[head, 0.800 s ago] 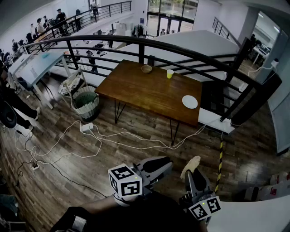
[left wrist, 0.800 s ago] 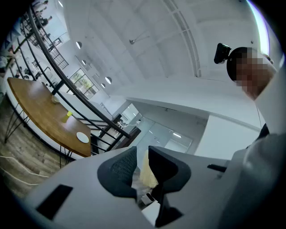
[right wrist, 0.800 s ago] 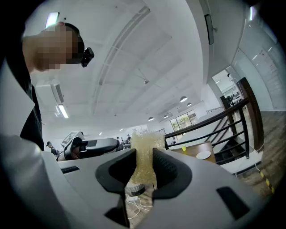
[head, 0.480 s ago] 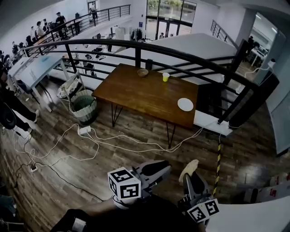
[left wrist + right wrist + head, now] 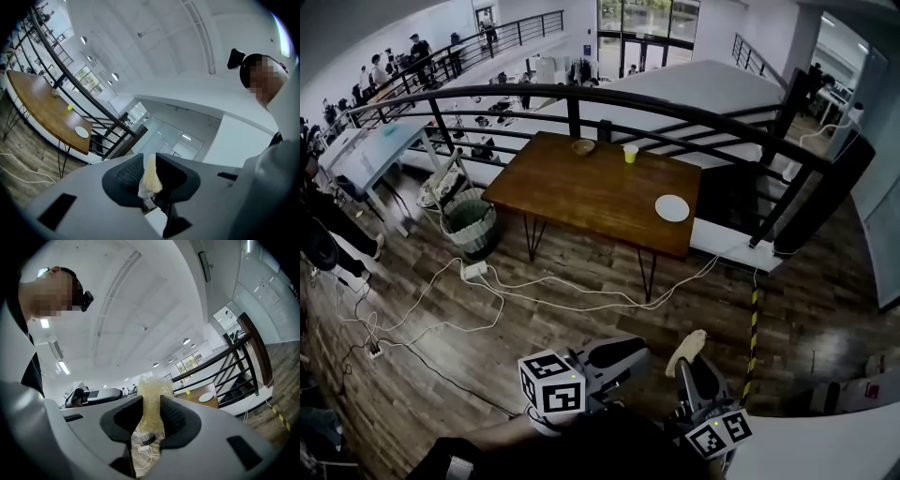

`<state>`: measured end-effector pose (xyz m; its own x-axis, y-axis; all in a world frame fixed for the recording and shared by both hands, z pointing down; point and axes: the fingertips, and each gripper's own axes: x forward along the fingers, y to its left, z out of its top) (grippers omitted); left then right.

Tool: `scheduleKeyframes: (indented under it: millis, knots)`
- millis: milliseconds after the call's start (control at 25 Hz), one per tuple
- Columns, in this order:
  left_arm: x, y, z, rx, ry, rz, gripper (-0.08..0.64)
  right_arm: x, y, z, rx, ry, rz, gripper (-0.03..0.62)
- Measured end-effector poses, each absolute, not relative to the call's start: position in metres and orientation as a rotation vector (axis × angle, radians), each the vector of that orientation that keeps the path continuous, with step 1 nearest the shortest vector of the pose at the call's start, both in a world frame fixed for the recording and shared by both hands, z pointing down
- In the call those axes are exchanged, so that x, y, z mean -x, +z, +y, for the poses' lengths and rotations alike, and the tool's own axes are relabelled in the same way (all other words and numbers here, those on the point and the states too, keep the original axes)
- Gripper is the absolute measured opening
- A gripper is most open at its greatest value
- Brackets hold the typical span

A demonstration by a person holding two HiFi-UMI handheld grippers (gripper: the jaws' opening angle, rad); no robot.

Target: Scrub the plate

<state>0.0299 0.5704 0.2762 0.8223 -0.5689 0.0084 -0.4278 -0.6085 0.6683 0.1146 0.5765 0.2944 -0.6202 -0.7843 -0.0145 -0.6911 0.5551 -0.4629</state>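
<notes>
Right gripper (image 5: pixel 151 405) is clamped on a yellowish sponge (image 5: pixel 151 389), which sticks out past the jaw tips. Left gripper (image 5: pixel 151 172) sits just beside it, jaws a narrow slit apart, gripping nothing. The white plate (image 5: pixel 672 208) lies well ahead of both grippers on a wooden table (image 5: pixel 581 187). A yellow cup (image 5: pixel 630 153) stands farther off.

Right gripper (image 5: pixel 151 404): I am pinching its jaws onto a sponge.
Sponge (image 5: pixel 152 389): pale yellow and porous, it is sticking up past the jaw tips.
Beyond, right: a wooden table (image 5: pixel 196 401) is carrying a white plate (image 5: pixel 206 397) and a yellow cup (image 5: pixel 188 391), behind a dark railing (image 5: pixel 234 351).
</notes>
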Motion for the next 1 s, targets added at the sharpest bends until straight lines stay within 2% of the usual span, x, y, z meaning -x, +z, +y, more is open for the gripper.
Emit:
scheduleKeyframes:
  millis: [480, 760, 1000]
  knots:
    - [-0.04, 0.289, 0.533, -2.24, -0.276, -0.722, 0.091, -0.128, 0.31, 0.539, 1.226, -0.721, 2.552, 0.126]
    - [-0.047, 0.29, 0.47, -2.249, -0.27, -0.623, 0.091, -0.139, 0.312, 0.483, 1.36, -0.726, 2.492, 0.126]
    - [-0.027, 0.288, 0.396, -2.24, -0.267, -0.567, 0.091, -0.117, 0.304, 0.411, 1.442, -0.696, 2.463, 0.126]
